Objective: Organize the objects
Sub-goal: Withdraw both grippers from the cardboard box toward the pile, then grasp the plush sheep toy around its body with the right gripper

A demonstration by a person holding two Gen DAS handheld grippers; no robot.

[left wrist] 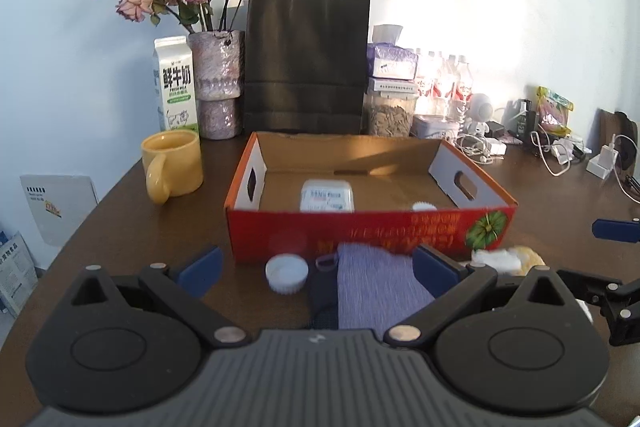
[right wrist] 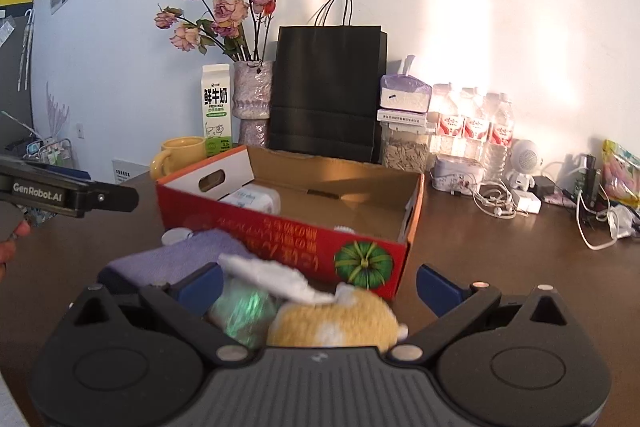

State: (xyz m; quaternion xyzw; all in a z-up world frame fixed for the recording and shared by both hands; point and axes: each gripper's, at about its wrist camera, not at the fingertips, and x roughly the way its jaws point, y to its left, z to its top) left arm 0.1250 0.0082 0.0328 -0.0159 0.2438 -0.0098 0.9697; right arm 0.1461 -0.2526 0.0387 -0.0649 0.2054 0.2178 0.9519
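A brown counter [left wrist: 120,219] holds an open red cardboard box [left wrist: 360,227] at centre, with a small white tub [left wrist: 327,195] already inside.

Going left to right: a yellow mug [left wrist: 172,167] stands left of the box. In front of the box lie a white lid [left wrist: 287,273], then a folded purple cloth [left wrist: 376,287], then a crumpled white tissue [right wrist: 276,277] and a yellow plush toy [right wrist: 340,323] beside something green and shiny, too blurred to name.

The left gripper [left wrist: 316,267] hangs low over the lid and cloth, its jaws wide apart and holding nothing. The right gripper [right wrist: 320,285] hangs over the toy and tissue, jaws likewise wide apart and empty.

The step in hand looks like picking up the loose items and placing them in the box. To do it well, each gripper should centre on one item only, close fully, then lift above the box's front wall before moving in. The cloth is limp, so pinching it mid-fold should hold best.
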